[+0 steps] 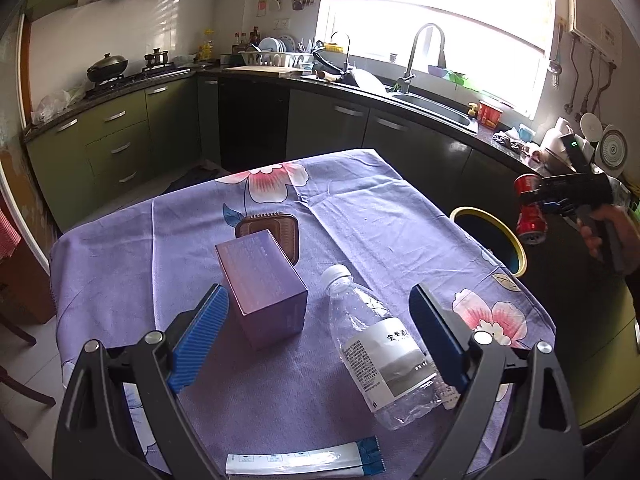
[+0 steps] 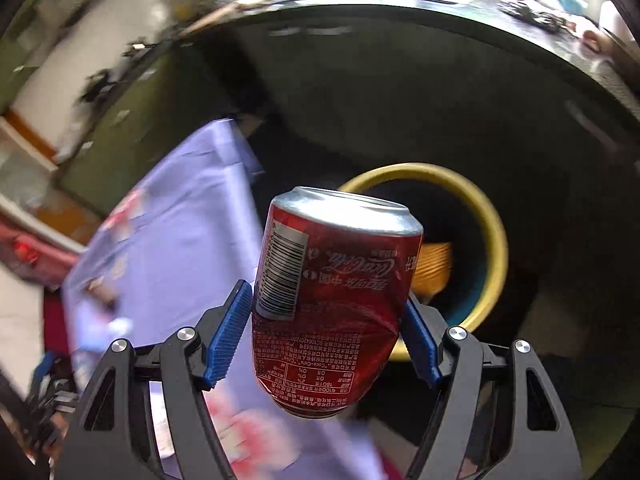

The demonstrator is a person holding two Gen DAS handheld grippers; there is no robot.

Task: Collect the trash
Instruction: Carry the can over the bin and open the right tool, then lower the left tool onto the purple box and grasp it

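Observation:
A dented red cola can [image 2: 340, 280] sits squeezed between the blue pads of my right gripper [image 2: 326, 294], held in the air off the table's right edge. Just beyond and below it is the yellow-rimmed bin [image 2: 496, 232]. From the left wrist view, the right gripper [image 1: 534, 204] with the can [image 1: 532, 226] hangs to the right of the bin [image 1: 516, 248]. My left gripper [image 1: 318, 294] stands open over the table. A clear plastic bottle [image 1: 384, 352] lies on its side between the fingers, close to the right finger.
A purple box [image 1: 264, 288] stands by the left finger, a brown plastic tray [image 1: 280, 228] behind it. A white and blue sachet [image 1: 304, 460] lies at the table's near edge. The floral purple tablecloth [image 1: 360, 208] covers the table. Dark kitchen cabinets [image 1: 400, 136] run behind.

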